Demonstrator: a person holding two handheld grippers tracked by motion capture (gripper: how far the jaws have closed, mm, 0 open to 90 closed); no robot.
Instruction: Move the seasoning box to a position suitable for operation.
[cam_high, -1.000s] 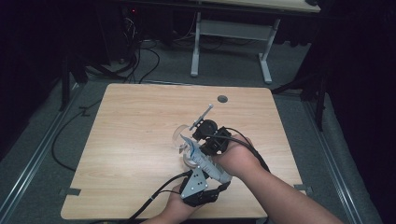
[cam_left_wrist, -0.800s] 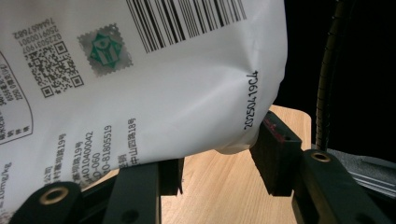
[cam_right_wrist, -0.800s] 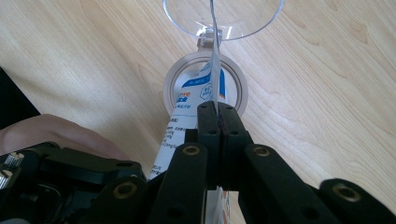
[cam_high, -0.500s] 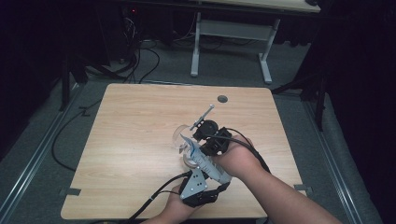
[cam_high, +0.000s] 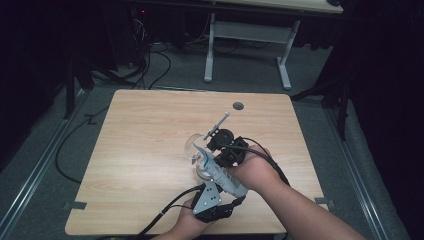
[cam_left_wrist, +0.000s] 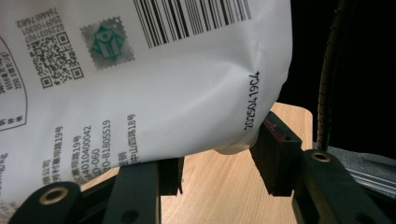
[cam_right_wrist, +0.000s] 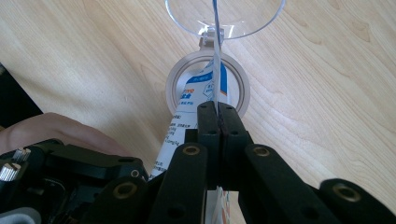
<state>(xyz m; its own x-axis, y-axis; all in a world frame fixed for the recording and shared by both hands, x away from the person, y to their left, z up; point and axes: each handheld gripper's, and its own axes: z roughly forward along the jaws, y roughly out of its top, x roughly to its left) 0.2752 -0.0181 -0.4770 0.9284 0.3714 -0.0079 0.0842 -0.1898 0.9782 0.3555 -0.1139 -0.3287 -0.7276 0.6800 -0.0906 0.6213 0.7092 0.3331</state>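
A white printed pouch (cam_left_wrist: 154, 88) with a barcode and a blue-marked top end (cam_high: 220, 172) is held tilted over the wooden table (cam_high: 145, 150). My left gripper (cam_high: 220, 185) is shut on its lower end, and the pads (cam_left_wrist: 275, 154) squeeze the bulging bag. My right gripper (cam_right_wrist: 218, 112) is shut on a thin strip of the pouch's top edge (cam_right_wrist: 216, 51). That end sits at the round white rim of a small clear container (cam_right_wrist: 208, 88), whose hinged clear lid (cam_right_wrist: 224, 14) stands open. In the high view the container (cam_high: 192, 147) is just left of the right gripper (cam_high: 209, 149).
A round cable hole (cam_high: 238, 106) is in the table's far side. Black cables (cam_high: 165, 215) trail off the near edge. Beyond the table a second desk stands on white legs (cam_high: 210, 50), with floor cables (cam_high: 150, 65) at the far left.
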